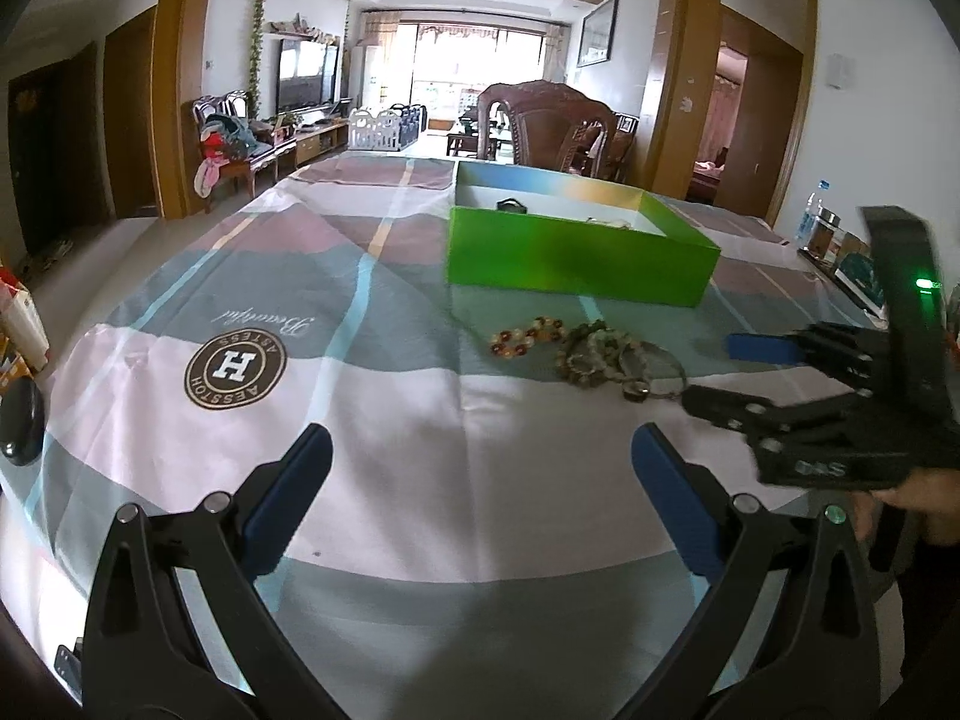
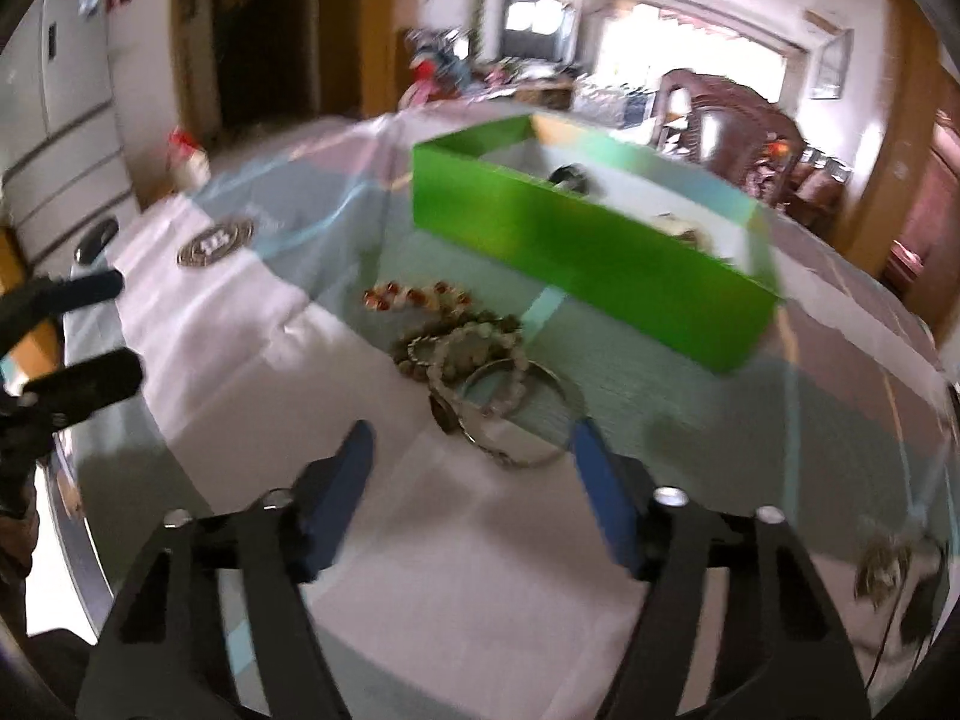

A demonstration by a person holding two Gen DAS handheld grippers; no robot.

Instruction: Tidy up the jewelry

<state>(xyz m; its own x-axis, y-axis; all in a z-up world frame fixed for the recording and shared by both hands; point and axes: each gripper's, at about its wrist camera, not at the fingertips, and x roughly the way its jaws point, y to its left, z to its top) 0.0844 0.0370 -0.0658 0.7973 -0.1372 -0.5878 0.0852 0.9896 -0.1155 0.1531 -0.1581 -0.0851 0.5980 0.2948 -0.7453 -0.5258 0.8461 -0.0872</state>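
A pile of bracelets (image 1: 606, 357) lies on the tablecloth: a red and amber bead bracelet (image 1: 528, 336), greenish bead bracelets (image 2: 474, 348) and a metal bangle (image 2: 516, 420). Behind it stands an open green box (image 1: 576, 258) with a few dark and pale pieces inside (image 2: 570, 175). My left gripper (image 1: 480, 468) is open and empty, well short of the pile. My right gripper (image 2: 474, 462) is open and empty, its fingertips on either side of the bangle's near edge. It shows in the left wrist view (image 1: 714, 369) beside the pile.
The table carries a patchwork cloth with a round brown logo (image 1: 235, 367). A dark round object (image 1: 21, 423) sits at the left edge. A water bottle (image 1: 810, 213), a jar and a box stand at the far right. A wooden chair (image 1: 546, 126) stands behind the table.
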